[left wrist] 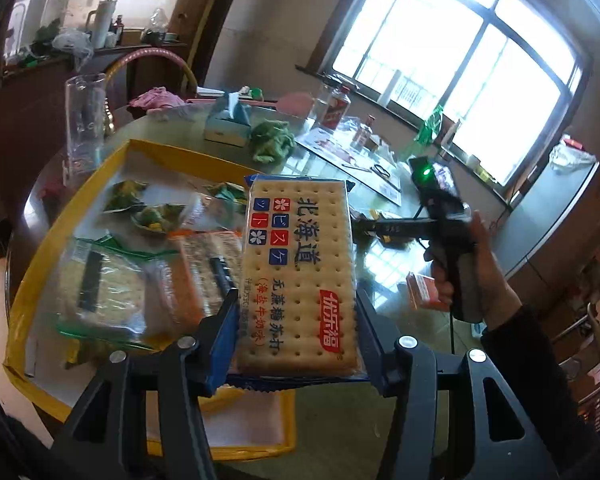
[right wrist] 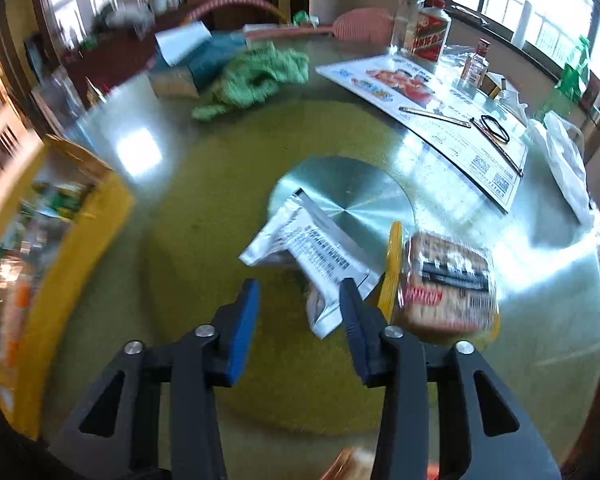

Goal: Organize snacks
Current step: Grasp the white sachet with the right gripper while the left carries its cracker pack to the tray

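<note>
My left gripper [left wrist: 296, 300] is shut on a cream cracker packet [left wrist: 300, 264] with blue lettering, held upright above the right edge of the yellow box [left wrist: 20, 320]. Inside the box lie a green-edged cracker bag [left wrist: 100, 284], an orange packet [left wrist: 204, 272] and small green packets [left wrist: 156, 216]. My right gripper [right wrist: 300, 286] is open over the glass table, nothing pressed between its blue pads. Just beyond it a silver packet [right wrist: 308, 240] lies face down; its near corner sits behind the right finger [right wrist: 352, 312]. A brown-and-red snack packet [right wrist: 448, 280] lies to the right, beside a yellow strip [right wrist: 392, 264].
A tissue box [right wrist: 188, 64], a green cloth [right wrist: 256, 72], bottles [right wrist: 428, 36] and a printed flyer [right wrist: 432, 112] with a pen occupy the far side of the table. A tall glass [left wrist: 84, 120] stands behind the box. A hand [left wrist: 480, 264] holds the right gripper's body.
</note>
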The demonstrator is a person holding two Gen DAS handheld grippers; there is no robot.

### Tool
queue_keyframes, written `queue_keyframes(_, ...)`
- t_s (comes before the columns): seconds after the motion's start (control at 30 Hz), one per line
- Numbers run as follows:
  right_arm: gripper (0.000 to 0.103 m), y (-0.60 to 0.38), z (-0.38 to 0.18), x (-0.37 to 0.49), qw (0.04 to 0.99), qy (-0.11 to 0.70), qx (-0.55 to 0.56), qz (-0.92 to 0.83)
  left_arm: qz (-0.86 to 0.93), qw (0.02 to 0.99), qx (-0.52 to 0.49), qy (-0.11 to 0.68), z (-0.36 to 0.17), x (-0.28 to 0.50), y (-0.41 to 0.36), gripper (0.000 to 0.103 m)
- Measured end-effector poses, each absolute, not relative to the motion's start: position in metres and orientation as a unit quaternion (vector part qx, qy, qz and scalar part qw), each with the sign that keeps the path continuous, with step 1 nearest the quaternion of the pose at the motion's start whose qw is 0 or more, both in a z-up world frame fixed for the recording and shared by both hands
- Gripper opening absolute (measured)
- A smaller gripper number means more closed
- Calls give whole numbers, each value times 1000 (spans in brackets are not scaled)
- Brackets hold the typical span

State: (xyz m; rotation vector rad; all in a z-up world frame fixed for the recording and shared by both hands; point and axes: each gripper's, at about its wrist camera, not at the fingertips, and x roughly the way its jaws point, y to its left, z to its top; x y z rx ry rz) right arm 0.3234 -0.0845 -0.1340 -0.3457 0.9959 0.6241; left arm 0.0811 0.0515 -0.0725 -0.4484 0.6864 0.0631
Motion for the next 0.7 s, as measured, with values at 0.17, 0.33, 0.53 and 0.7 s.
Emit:
queue_keyframes(0.17, 12, -75, -144, 321, 817, 468, -179, 287, 40, 917, -229, 324, -74, 72, 68, 54)
queue_keyframes(0.33, 7, -72, -133, 289, 820, 457, -171, 300, 47, 916, -237, 321, -74, 60, 75, 54)
queue_keyframes(0.53, 6, -73, -109, 230, 819, 443, -148, 335, 51, 913, -246, 321, -72, 45, 80, 54)
queue_keyframes(0.7, 5, -78, -92, 173, 812, 424, -166, 364, 55, 915, -247, 315, -68, 34, 80, 54)
